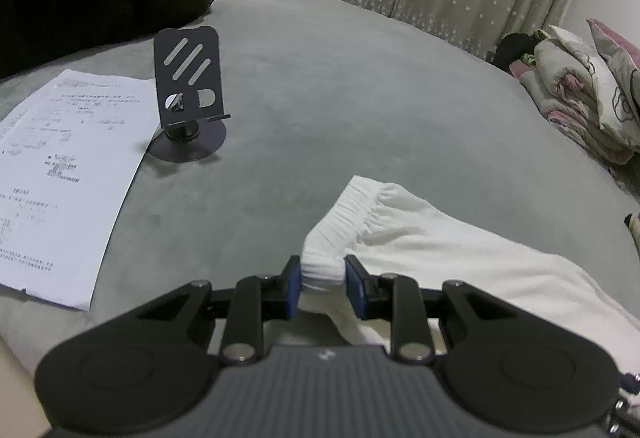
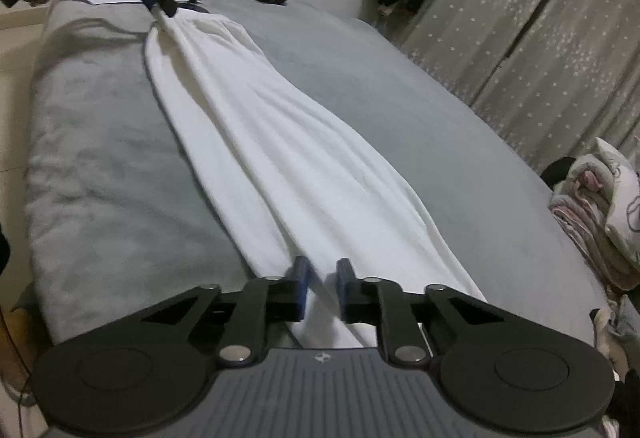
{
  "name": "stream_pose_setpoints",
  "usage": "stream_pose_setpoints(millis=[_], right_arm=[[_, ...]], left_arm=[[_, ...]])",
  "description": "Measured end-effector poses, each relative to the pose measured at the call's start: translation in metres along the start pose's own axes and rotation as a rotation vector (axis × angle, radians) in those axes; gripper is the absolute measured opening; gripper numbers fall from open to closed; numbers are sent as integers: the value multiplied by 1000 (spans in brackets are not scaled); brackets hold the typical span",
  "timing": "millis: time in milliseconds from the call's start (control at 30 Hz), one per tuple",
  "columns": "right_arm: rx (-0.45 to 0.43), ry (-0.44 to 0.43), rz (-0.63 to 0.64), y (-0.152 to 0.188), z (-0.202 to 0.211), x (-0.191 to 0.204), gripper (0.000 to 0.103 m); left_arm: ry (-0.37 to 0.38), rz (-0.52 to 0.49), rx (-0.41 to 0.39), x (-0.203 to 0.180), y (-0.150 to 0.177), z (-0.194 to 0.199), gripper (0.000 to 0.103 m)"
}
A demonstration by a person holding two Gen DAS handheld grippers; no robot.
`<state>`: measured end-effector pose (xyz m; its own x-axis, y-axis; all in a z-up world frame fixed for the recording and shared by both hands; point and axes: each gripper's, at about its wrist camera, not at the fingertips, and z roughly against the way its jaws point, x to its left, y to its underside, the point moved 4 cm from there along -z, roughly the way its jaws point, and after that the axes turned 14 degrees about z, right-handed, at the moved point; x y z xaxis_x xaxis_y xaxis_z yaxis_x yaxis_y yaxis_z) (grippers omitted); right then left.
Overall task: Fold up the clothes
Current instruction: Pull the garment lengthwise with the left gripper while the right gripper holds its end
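On your left, a white sheet of paper [image 1: 60, 174] lay on the gray bed [image 1: 360, 86], and a dark phone stand [image 1: 188, 94] stood just beside it.

Your left gripper [image 1: 323, 280] had its jaws pressed onto the stretchy waistband end of the white pants [image 1: 420, 238]. That end bunched up between the blue pads.

The pants lay long and stretched out along the near side of the bed, with soft wrinkles running down them. In the right wrist view they [image 2: 288, 166] ran from the waistband far away down to the end close to you.

Your right gripper [image 2: 323, 288] was at that near end. Its jaws stood a little apart with white cloth in the gap, but I could not tell if they really pinched it.

So you had both ends of the pants at your grippers, and the pants looked pulled straight. No cross fold showed in them; they were still full length. I think the folding itself, end to end, was what was left.

On the far right, a pile of flowery bedding [image 2: 600, 198] sat at the side of the bed.
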<state>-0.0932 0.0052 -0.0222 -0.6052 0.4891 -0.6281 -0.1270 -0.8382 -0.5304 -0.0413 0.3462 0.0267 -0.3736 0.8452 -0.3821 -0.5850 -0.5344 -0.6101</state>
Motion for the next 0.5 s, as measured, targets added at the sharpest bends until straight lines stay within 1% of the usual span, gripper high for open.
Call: stream_pose_setpoints(millis=[67,167,333,433,500], right_arm=[[4,9,-20,0,2,-3,3],[2,20,-49,1,8,-7,1],[-32,41,-88,-2,23,-13,1],[-54,48,-95,-5,33,-14,1],[-47,36,-80,-2,33,-9,1]], left_arm=[[-5,-16,-3,-2,1,-1,23],[1,-15,-9,-2,0,0,23],[16,-17,-22,-3,-2,5,23],[2,-15,-8,2,-3,5,23],[-10,-15,11,5,-2,2,23]])
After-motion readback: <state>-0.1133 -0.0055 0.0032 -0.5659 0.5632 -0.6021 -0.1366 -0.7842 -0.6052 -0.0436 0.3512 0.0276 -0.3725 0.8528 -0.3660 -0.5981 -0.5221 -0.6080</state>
